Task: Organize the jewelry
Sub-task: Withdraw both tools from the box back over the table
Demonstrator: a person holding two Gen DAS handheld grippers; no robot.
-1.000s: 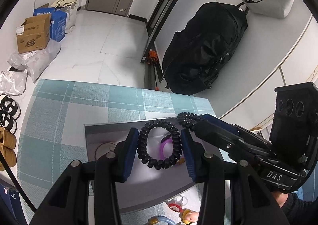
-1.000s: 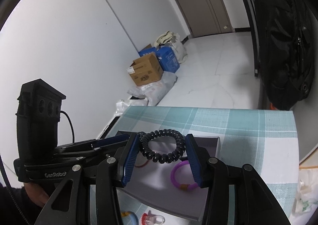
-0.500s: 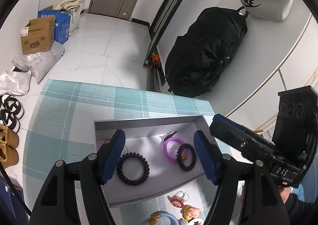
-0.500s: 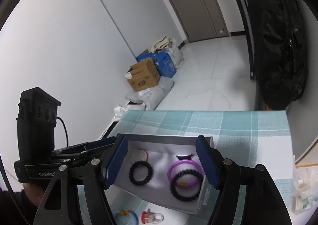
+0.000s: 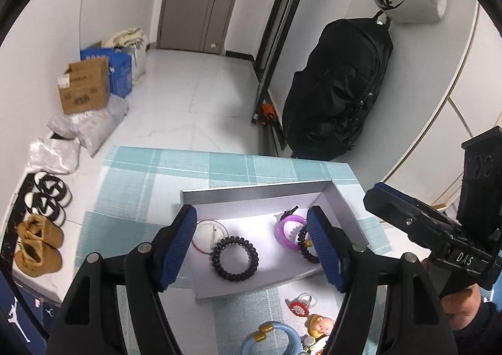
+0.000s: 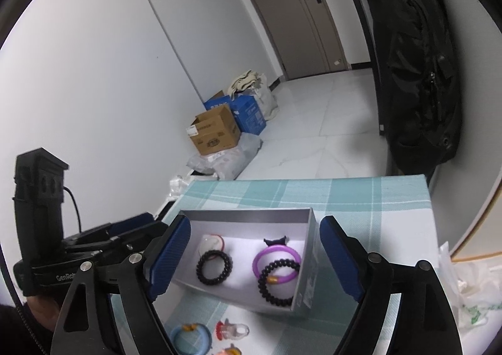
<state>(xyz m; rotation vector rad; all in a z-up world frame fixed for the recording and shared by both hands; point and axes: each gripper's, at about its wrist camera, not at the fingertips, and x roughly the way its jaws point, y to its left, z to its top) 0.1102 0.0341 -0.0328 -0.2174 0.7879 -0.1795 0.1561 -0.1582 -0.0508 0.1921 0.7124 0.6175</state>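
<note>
Left tongs [image 5: 252, 243] spread and empty above the grey box [image 5: 257, 190]; right tongs [image 6: 254, 256] empty too, jaws opening wider. Below lie two black coiled hair ties [image 6: 214, 267] [image 6: 277, 282], one overlapping a smooth purple bangle [image 6: 276, 253], on the checked tabletop [image 6: 360, 195].

Your left gripper [image 5: 251, 245] sits low in the frame, pointing downward, jaws apart and empty. Your right gripper [image 6: 254, 256] sits lower centre, jaws opening, nothing between them. Your hand [image 5: 461, 311] grips its handle at lower right.
</note>
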